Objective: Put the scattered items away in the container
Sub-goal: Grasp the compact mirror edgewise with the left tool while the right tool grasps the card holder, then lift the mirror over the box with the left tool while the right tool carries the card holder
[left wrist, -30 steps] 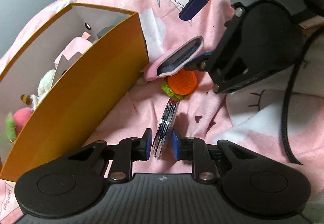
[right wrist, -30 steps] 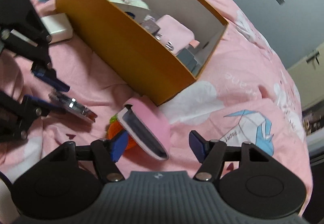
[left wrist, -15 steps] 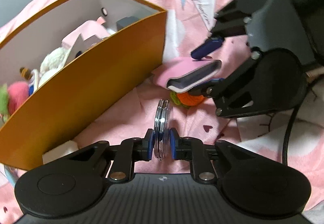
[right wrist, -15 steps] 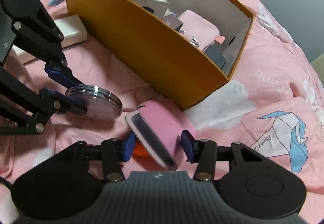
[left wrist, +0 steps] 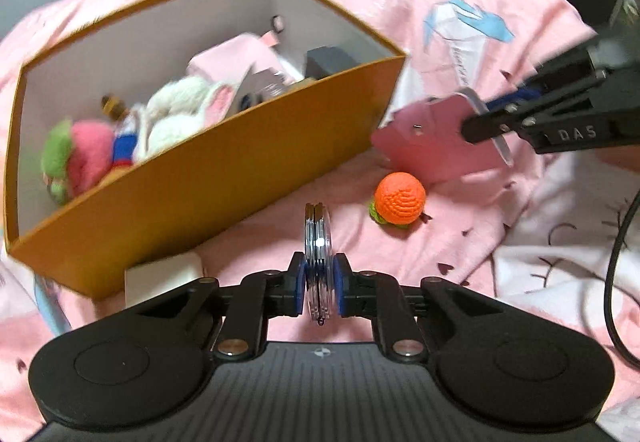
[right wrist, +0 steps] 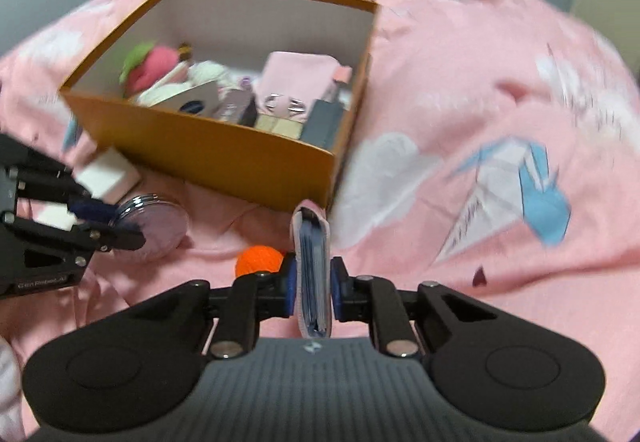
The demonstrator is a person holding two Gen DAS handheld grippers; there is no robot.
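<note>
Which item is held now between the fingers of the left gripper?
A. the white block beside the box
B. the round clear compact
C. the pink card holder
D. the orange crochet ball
B: in the left wrist view the left gripper is shut on the round clear compact, held on edge, while the orange crochet ball lies on the pink blanket.

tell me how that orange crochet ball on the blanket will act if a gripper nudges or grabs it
The orange crochet ball looks round and knitted, so a nudge would probably roll it, though the soft pink blanket and its green leafy base should stop it soon. Yarn suggests it is light and squashy, likely giving under the fingers. The fuzzy surface should grip well, not slip.
</note>
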